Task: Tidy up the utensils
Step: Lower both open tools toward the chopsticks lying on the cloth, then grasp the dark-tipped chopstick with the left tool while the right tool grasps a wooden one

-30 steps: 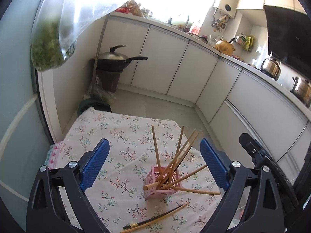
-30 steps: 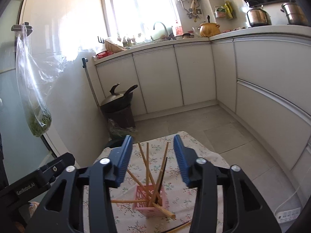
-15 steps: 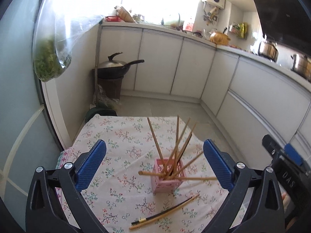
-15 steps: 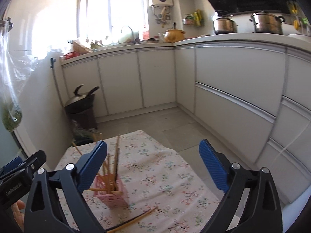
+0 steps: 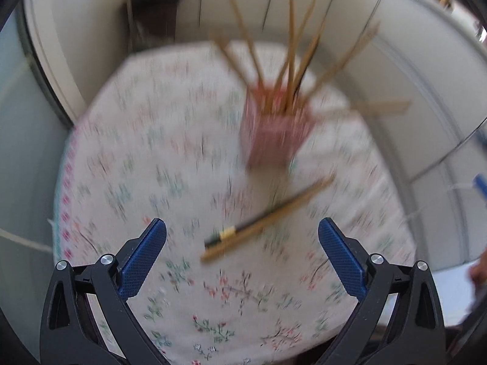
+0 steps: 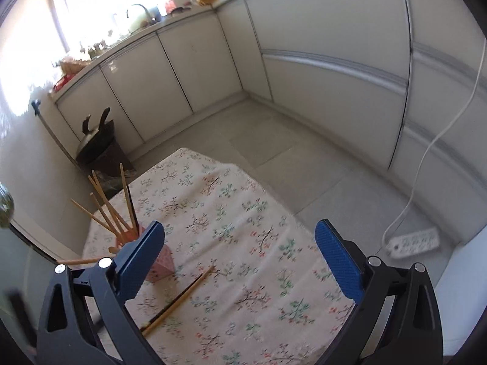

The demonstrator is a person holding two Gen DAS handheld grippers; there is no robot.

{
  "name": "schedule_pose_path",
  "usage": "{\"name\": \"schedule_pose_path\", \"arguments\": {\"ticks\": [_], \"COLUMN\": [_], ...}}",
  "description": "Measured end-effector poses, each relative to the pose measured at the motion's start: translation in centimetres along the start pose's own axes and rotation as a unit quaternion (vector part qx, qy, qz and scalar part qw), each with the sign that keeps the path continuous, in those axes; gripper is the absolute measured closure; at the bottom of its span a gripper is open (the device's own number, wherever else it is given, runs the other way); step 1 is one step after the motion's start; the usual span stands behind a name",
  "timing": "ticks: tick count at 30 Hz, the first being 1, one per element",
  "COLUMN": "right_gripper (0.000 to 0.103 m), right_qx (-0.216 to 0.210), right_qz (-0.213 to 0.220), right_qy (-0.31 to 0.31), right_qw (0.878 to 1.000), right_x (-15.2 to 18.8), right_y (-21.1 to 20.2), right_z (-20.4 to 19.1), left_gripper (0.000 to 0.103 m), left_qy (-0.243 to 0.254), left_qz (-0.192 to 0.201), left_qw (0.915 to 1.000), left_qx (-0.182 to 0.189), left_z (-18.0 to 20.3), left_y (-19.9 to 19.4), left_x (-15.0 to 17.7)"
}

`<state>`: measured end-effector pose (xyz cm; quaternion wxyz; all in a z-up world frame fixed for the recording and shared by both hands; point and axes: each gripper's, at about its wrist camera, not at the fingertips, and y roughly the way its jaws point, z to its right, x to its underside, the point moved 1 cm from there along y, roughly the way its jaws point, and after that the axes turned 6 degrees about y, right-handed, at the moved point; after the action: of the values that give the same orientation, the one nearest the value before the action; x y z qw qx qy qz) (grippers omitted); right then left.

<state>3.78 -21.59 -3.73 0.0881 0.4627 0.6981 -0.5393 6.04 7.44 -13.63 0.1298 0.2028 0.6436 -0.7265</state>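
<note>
A pink holder [image 5: 274,127] stands on the floral tablecloth [image 5: 152,158] with several wooden chopsticks [image 5: 292,51] sticking out of it. A loose pair of chopsticks [image 5: 261,222], one dark and one wooden, lies flat in front of it. My left gripper [image 5: 242,254] is open and empty, just above and near the loose pair; this view is motion-blurred. In the right wrist view the holder [image 6: 161,261] sits behind the left finger [image 6: 140,261], and the loose pair [image 6: 179,298] lies below. My right gripper [image 6: 239,258] is open and empty over the cloth.
White kitchen cabinets [image 6: 304,70] run along the far wall and right side. A covered wok on a dark stand [image 6: 97,140] stands on the floor past the table. A white power strip [image 6: 414,241] with its cord lies on the floor at right.
Both grippers have tilted down toward the table. The left one has moved close to the loose chopsticks. The right gripper opened wide earlier and has shifted to the right of the holder.
</note>
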Motion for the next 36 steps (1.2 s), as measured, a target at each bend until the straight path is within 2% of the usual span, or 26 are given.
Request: {"name": "schedule_pose_path", "arguments": {"ticks": [2, 3, 5, 6, 8, 9, 10, 11, 12, 13, 14, 16, 19, 21, 23, 28, 30, 31, 33, 34, 36], "right_gripper": [0.006, 0.006, 0.006, 0.006, 0.006, 0.006, 0.006, 0.006, 0.006, 0.006, 0.006, 0.006, 0.006, 0.006, 0.006, 0.006, 0.006, 0.006, 0.006, 0.006, 0.006], "right_qx": [-0.011, -0.016, -0.025, -0.029, -0.031, -0.029, -0.026, -0.023, -0.022, -0.022, -0.022, -0.026, -0.022, -0.018, -0.017, -0.031, -0.035, -0.036, -0.037, -0.038, -0.04], "right_qz": [-0.021, -0.035, -0.055, -0.065, -0.074, -0.075, -0.074, -0.073, -0.073, -0.074, -0.075, -0.078, -0.076, -0.074, -0.076, -0.089, -0.092, -0.093, -0.095, -0.095, -0.097], "right_qy": [0.03, 0.048, 0.071, 0.086, 0.108, 0.114, 0.12, 0.129, 0.136, 0.145, 0.151, 0.168, 0.178, 0.182, 0.191, 0.213, 0.215, 0.214, 0.213, 0.212, 0.214], "right_qw": [0.999, 0.998, 0.996, 0.994, 0.991, 0.99, 0.99, 0.989, 0.988, 0.986, 0.985, 0.982, 0.981, 0.98, 0.979, 0.972, 0.972, 0.972, 0.972, 0.972, 0.971], "right_x": [-0.3, -0.4, -0.5, -0.6, -0.9, -1.1, -1.2, -1.3, -1.5, -1.7, -1.8, -2.1, -2.5, -2.7, -3.0, -3.4, -3.4, -3.4, -3.4, -3.4, -3.4], "right_y": [0.4, 0.7, 1.1, 1.4, 1.6, 1.7, 1.6, 1.7, 1.7, 1.7, 1.7, 1.8, 1.7, 1.7, 1.8, 2.1, 2.2, 2.1, 2.2, 2.2, 2.2], "right_z": [1.0, 1.6, 2.6, 3.2, 4.4, 4.9, 5.3, 6.0, 6.4, 6.9, 7.4, 8.4, 9.5, 10.1, 10.7, 11.7, 11.7, 11.6, 11.5, 11.5, 11.5], "left_gripper": [0.008, 0.01, 0.01, 0.01, 0.009, 0.009, 0.009, 0.009, 0.009, 0.009, 0.009, 0.009, 0.009, 0.009, 0.009, 0.009, 0.01, 0.012, 0.032, 0.035, 0.05], "left_qy": [0.028, 0.059, 0.119, 0.169, 0.25, 0.311, 0.343, 0.387, 0.412, 0.433, 0.445, 0.446, 0.435, 0.434, 0.438, 0.447, 0.433, 0.42, 0.398, 0.396, 0.389], "left_qz": [-0.009, -0.013, -0.003, 0.011, 0.034, 0.042, 0.043, 0.044, 0.047, 0.053, 0.056, 0.055, 0.041, 0.011, -0.019, -0.077, -0.101, -0.117, -0.139, -0.139, -0.142], "left_qw": [0.9995, 0.998, 0.9928, 0.9855, 0.9674, 0.9487, 0.937, 0.9183, 0.906, 0.8954, 0.8899, 0.8909, 0.8991, 0.9009, 0.8986, 0.891, 0.8955, 0.8995, 0.9039, 0.9049, 0.9071], "left_qx": [-0.008, -0.015, -0.01, -0.006, -0.017, -0.036, -0.049, -0.07, -0.083, -0.09, -0.084, -0.064, -0.026, 0.0, 0.019, 0.002, 0.019, 0.033, 0.07, 0.071, 0.073], "left_z": [1.1, 2.3, 4.8, 6.7, 9.6, 11.7, 12.8, 14.3, 15.4, 16.4, 17.2, 18.0, 18.6, 19.1, 19.5, 19.2, 18.7, 18.5, 18.2, 18.1, 18.4], "left_y": [1.9, 2.6, 3.0, 2.8, 2.9, 3.5, 4.1, 5.0, 5.5, 5.9, 6.2, 6.6, 7.8, 9.3, 10.8, 14.9, 15.6, 16.0, 16.1, 15.9, 15.7], "left_x": [0.7, 1.2, 1.9, 2.5, 3.9, 5.0, 5.6, 6.1, 6.3, 6.3, 5.9, 4.4, 1.5, -0.1, -1.1, -2.8, -3.2, -3.6, -4.0, -4.0, -3.8]}}
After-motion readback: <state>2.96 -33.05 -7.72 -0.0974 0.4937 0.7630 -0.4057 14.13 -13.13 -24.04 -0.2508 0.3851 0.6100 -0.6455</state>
